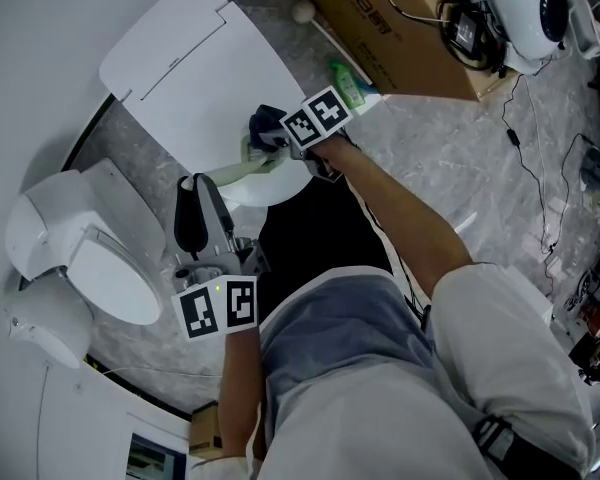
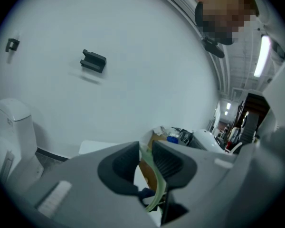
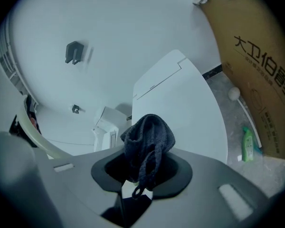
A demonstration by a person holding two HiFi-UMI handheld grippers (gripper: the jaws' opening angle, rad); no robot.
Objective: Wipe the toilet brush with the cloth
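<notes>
The toilet brush (image 1: 235, 171) is held up off the floor, its pale green handle running across between the two grippers above the white panel (image 1: 195, 68). It looks like thin, light plastic with some bend in it, smooth and likely slick, so I'd say a hold near one end is what leaves the rest free for wiping. The left gripper (image 2: 143, 161) has it just so: its dark fingers (image 2: 118, 167) are pinched on the handle, which curves away below them. I can't make out the bristle end.

The cloth (image 3: 149, 137) is dark, soft and floppy, bunched into a wad with a loop hanging loose. The right gripper (image 3: 141, 172) has its fingers clamped on that wad. From above it sits at the far end of the handle, seemingly against it.

Further out, a toilet (image 1: 100, 258) stands to the left, its bowl covered. A cardboard box (image 1: 380, 28) carries cables and gear on top, its inside unseen. A green bottle (image 1: 348, 83) lies on the floor beside it.
</notes>
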